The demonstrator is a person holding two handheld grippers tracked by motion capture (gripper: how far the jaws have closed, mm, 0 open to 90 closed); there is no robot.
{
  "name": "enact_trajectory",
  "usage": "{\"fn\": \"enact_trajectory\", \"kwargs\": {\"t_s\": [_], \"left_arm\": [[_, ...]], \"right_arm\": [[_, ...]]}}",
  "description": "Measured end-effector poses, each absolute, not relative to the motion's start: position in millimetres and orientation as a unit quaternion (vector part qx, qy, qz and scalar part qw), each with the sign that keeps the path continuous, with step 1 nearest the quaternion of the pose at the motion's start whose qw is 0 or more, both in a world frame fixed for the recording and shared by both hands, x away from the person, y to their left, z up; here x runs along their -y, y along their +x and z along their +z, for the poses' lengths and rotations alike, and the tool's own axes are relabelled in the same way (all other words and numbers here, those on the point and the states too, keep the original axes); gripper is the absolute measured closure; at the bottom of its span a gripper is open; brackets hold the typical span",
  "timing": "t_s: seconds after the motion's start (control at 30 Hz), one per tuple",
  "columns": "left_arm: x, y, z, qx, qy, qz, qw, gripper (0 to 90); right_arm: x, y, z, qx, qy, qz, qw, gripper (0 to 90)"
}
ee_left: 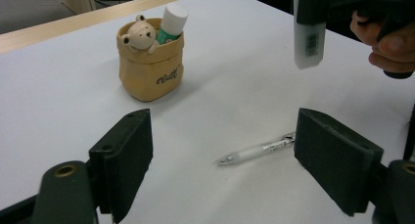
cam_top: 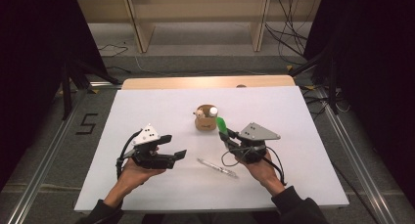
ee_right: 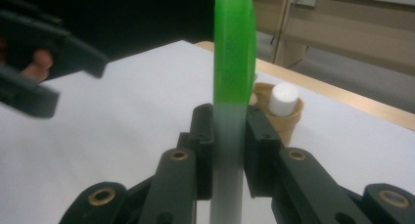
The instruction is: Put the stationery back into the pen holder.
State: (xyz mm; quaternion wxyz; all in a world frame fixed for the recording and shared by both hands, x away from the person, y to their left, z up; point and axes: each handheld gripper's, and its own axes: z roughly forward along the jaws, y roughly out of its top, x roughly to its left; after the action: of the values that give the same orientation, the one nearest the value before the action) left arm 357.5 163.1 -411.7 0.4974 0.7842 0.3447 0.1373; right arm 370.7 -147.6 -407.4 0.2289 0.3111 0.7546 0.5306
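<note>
High view: on the white bench (cam_top: 147,106), the right tongs (cam_top: 226,134) grip a green-capped marker (cam_top: 221,123) just near-right of the tan pouch (cam_top: 206,121). A clear pen (cam_top: 217,167) lies between the hands; the left tongs (cam_top: 172,148) stand released.

Left gripper view: the pouch (ee_left: 150,67) bears illegible script; the marker (ee_left: 308,43) shows a barcode.

Right gripper view: the tongs (ee_right: 230,150) are clenched on the marker (ee_right: 234,62).

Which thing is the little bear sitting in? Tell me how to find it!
Look at the white table, near the middle toward its far edge. There stands a small tan paper-bag holder between the two grippers. It has a bear figure peeking over its rim, beside a white-capped tube.
</note>
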Motion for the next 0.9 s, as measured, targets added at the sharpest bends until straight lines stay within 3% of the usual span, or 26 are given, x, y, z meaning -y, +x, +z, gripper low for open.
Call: {"fn": "enact_trajectory", "kwargs": {"t_s": [0.43, 0.9], "left_arm": [[-170.3, 346.6, -419.2, -0.349, 0.777, 0.16, 0.499, 17.5], [-176.8, 340.8, -424.2, -0.353, 0.772, 0.166, 0.502, 15.3]], "right_arm": [[152.2, 428.4, -406.0, -0.69, 0.402, 0.569, 0.194, 77.2], [126.2, 463.2, -410.9, -0.686, 0.404, 0.571, 0.198, 77.3]]}}
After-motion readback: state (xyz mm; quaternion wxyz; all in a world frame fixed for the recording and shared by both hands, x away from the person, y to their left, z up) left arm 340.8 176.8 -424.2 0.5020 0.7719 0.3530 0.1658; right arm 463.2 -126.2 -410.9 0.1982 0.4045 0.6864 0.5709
